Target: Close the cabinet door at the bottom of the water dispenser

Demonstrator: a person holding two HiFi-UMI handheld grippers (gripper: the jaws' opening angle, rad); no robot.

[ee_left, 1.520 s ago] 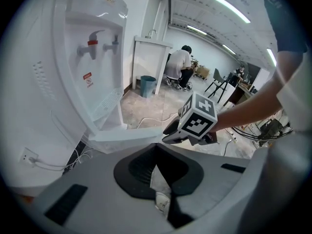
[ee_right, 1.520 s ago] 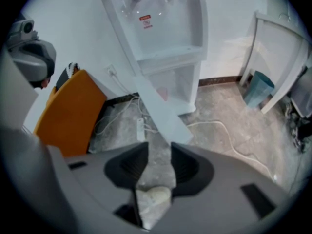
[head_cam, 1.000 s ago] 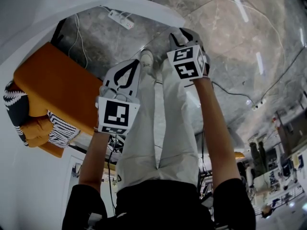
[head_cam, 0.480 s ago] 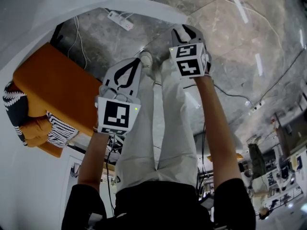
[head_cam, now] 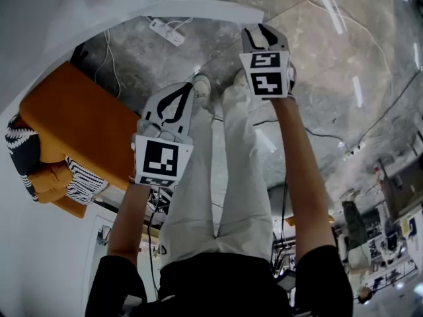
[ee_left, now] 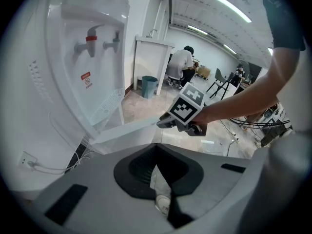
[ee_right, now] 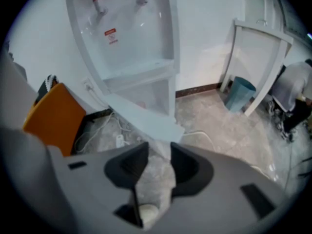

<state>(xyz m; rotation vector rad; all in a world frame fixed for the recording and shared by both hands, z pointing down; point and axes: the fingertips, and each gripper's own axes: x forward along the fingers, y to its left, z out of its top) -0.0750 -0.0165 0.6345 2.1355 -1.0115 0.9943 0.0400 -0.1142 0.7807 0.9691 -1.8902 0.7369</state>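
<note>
- Grey marbled floor [head_cam: 317, 58] runs under everything, with cables trailing across it.
- White dispenser [ee_left: 87, 57] stands against the wall to the person's front left.
- Orange sofa [head_cam: 79, 124] sits on the floor just beside the dispenser, and a striped cushion [head_cam: 82, 180] lies at its near end.
- Door [ee_right: 141, 116] at the dispenser's bottom stands open, swung out over the floor, with its free corner towards the right tongs.
- Person's legs [head_cam: 225, 177] in pale trousers point at the door.
- Right tongs [ee_right: 157, 152] are held forward, jaws apart with nothing between them. Their tips are just beside the door's free edge; touching or not, I cannot tell.
- Left tongs [ee_left: 155, 150] hang further back over the left leg, tips together and empty.
- Teal bin [ee_left: 149, 86] stands by a white stand beyond the dispenser.
- Power strip [head_cam: 166, 30] lies on the floor near the door.
- Red tap [ee_left: 91, 40] and grey tap [ee_left: 113, 40] sit side by side in the dispenser's recess.
</note>
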